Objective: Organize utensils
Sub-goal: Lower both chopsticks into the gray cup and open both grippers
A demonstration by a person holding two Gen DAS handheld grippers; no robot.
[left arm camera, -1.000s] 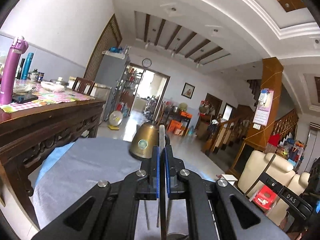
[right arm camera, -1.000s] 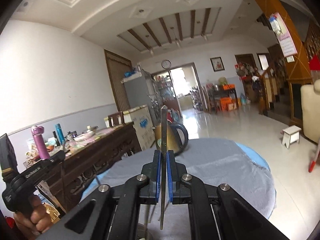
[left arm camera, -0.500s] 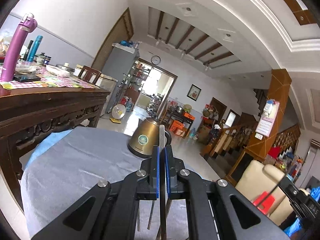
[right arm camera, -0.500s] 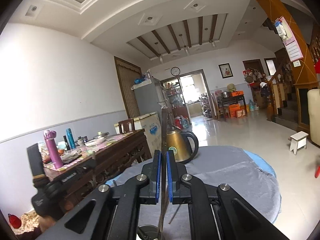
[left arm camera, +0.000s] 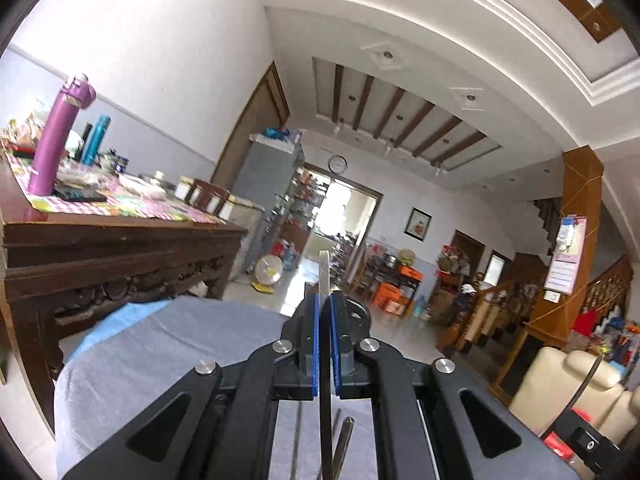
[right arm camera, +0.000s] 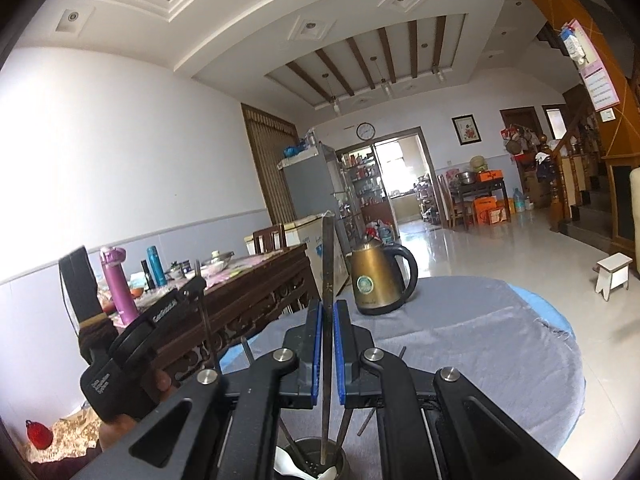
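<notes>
Right now each of my two claws is clamped hard on one thin metal utensil held upright between its blue pads: the right gripper (right arm camera: 328,350) pinches a slim flat stick (right arm camera: 329,264) whose lower end hangs just over the mouth of the metal holder cup (right arm camera: 310,462), and the left gripper (left arm camera: 325,344) pinches a like flat strip (left arm camera: 324,276) standing above the grey cloth (left arm camera: 160,352) on the round table. Inside the cup I can already see a white spoon (right arm camera: 289,467) and a couple of dark sticks leaning against its rim, so part of the sorting looks done. Near the cup, further out on the cloth, at least two more thin sticks (right arm camera: 401,354) lie loose, so I judge the job is somewhere in the middle. Left for me, as I read it: lower the right piece into the cup, then bring the left one to the cup, then gather the loose ones. Beyond the cup, at the far edge of the cloth, stands the brass kettle (right arm camera: 378,280), well clear of my work
</notes>
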